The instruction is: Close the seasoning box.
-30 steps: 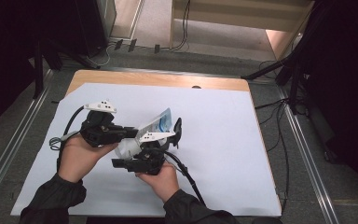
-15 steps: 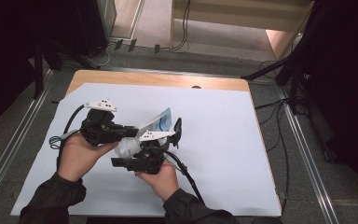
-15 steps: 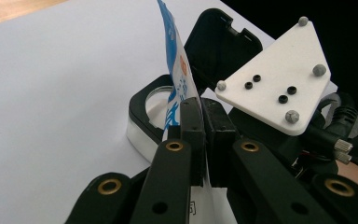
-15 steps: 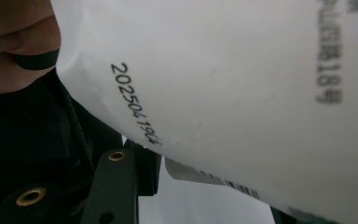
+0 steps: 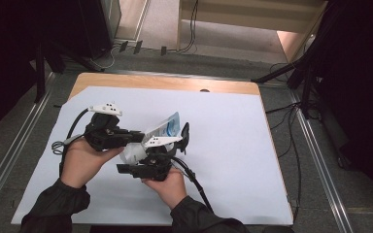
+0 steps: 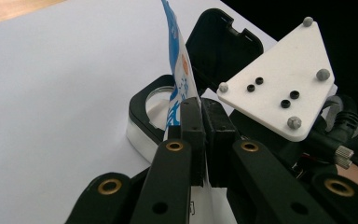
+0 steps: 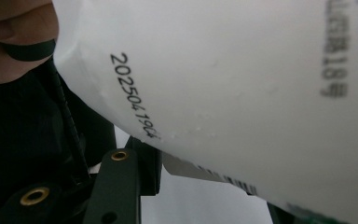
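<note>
1. The work in hand is handling a single blue-and-white pouch (image 5: 164,130) above the white sheet (image 5: 233,145) that covers the table (image 5: 165,82); the pouch is off the surface, held between the two grippers near the person's side, left of the table's middle.
2. The left gripper (image 6: 200,135) has its jaws pressed together on the thin edge of the pouch; in the left gripper view the blue-printed film rises upright from between them.
3. The right gripper (image 5: 148,160) sits just under and beside the pouch; in the right gripper view the white back of the pouch, with a printed date code (image 7: 133,95), lies very close to the camera; whether its jaws pinch the pouch or merely stand beside it, I cannot tell.
4. Judged from this, the pick-up is done and the pouch is secured by at least one gripper; what remains seems to be the two-handed part, perhaps pulling or tearing it open; no opening or tear is visible yet.
5. Counts: one pouch; two grippers, each with a white three-cornered plate (image 6: 279,84); two hands (image 5: 80,162); one white sheet; one table.
</note>
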`<state>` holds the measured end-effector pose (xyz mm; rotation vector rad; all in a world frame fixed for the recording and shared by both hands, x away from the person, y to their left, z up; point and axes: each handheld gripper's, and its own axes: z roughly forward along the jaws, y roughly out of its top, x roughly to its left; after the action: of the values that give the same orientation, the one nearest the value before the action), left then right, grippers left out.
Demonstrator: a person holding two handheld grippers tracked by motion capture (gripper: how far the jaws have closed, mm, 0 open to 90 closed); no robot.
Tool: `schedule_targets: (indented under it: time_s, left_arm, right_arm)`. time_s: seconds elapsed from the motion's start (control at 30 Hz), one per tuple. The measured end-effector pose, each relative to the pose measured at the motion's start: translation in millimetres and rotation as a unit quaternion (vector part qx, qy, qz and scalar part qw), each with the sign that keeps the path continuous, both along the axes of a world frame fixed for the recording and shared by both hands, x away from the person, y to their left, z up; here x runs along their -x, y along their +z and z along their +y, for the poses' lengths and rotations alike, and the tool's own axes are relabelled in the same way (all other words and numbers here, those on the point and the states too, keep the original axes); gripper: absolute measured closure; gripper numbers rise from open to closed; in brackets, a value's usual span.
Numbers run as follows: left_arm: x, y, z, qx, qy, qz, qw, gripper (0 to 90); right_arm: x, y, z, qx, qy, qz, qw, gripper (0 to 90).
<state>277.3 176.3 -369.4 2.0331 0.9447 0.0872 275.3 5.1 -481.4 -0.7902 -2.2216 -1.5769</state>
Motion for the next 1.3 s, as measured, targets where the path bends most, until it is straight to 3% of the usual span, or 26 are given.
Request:
schedule_targets:
  time_s: [0.6, 0.97, 1.3]
  left_arm:
    - [-2.2, 0.6, -2.6, -0.004, -0.002, 0.001, 1.0, 89.3]
    - [-3.1, -14.0, 9.1, -0.005, -0.014, 0.024, 0.9996, 89.1]
    - [-4.8, -18.3, 14.1, -0.008, -0.023, 0.034, 0.9991, 88.4]
  right_arm:
    - [-1.2, 0.2, 0.2, -0.007, 0.003, 0.012, 0.9999, 57.4]
    - [-0.4, -13.6, 0.8, 0.02, -0.007, 0.001, 0.9998, 57.5]
    - [3.0, -19.0, 0.2, 0.032, -0.01, -0.016, 0.9993, 57.5]
